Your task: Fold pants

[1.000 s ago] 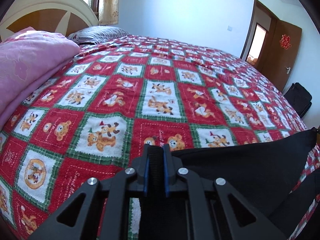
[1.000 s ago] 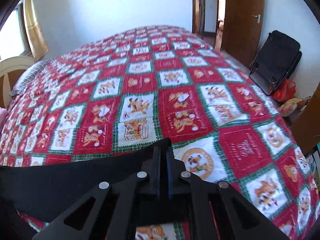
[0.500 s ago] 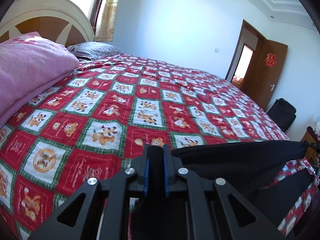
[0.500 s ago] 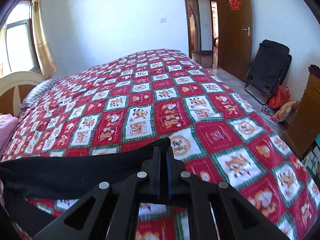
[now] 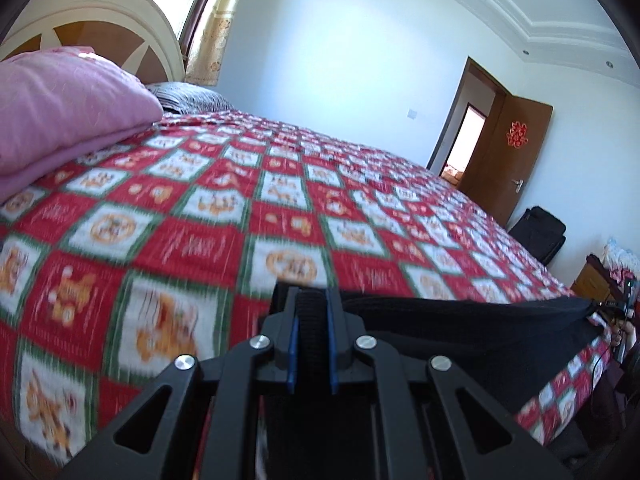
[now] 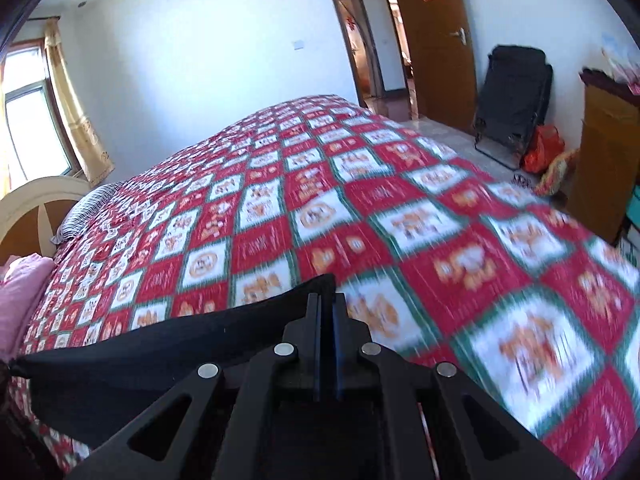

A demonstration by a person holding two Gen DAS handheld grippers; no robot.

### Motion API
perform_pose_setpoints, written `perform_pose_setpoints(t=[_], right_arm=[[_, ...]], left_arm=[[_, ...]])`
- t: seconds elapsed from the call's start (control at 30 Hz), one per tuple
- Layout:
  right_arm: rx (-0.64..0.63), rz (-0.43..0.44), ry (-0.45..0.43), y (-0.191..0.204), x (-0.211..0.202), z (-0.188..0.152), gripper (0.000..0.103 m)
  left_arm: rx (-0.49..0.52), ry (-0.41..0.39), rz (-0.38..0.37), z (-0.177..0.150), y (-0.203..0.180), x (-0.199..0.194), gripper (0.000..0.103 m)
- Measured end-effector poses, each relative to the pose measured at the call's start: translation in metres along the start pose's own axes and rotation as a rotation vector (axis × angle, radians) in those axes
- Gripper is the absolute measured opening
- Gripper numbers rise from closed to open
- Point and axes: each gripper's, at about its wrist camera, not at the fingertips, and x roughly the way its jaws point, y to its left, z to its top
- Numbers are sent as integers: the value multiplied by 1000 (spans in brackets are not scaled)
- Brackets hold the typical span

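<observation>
The black pants (image 5: 460,332) hang stretched between my two grippers above the near edge of the bed. My left gripper (image 5: 312,300) is shut on one end of the pants' top edge, with a thick fold of black cloth between its blue pads. My right gripper (image 6: 326,304) is shut on the other end of the pants (image 6: 168,344). The cloth runs taut from one gripper to the other and the rest drops below the frames, out of sight.
The bed's red and green bear-print quilt (image 5: 280,208) fills both views. A folded pink blanket (image 5: 68,108) and a striped pillow (image 5: 188,96) lie by the headboard (image 5: 96,20). A brown door (image 6: 436,40), a black folded chair (image 6: 512,92) and a wooden cabinet (image 6: 604,152) stand beyond the bed.
Both grippers have lifted and tilted upward with the pants held taut; more wall and ceiling shows now, and the quilt is motion-blurred.
</observation>
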Motion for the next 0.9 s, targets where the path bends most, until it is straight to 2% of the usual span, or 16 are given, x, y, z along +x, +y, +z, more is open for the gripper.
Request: perform_pose_setpoints(t=[0.23,0.33,0.43,0.47,0.53,0.57,0.6,0.63,0.67,0.8,0.9], right_arm=[[-8,-41,54,-11,-11,-27,5],[-14,-30,101,-14,-16,-36,5],[-24,-75,82,-15,-33,-40,17],[-28,-99,73,-14,-40,-41,24],[-41,-136,40,-12,-55,-40,31],[-49,-152,29,-9,-61,-40,36],[-60,-167,10,-6,-69,-39,42],[-78,-174,-15,0,-76,-38,45],[-92,-173,-32,6,-82,-38,48],[-156,-116,-69,42,-89,-36,48],[-219,-35,-46,86,-78,-38,48]], left_arm=[[79,27,45,-34,-1,-4,14],[111,34,71,-42,0,-6,22],[135,42,76,-46,3,-10,28],[143,45,77,-47,5,-12,32],[170,54,91,-50,7,-20,42],[182,57,105,-52,10,-27,51],[189,60,112,-54,14,-33,56],[193,65,128,-57,19,-39,57],[192,73,148,-59,24,-42,57],[151,77,242,-63,50,-60,55],[83,37,252,-55,59,-69,55]])
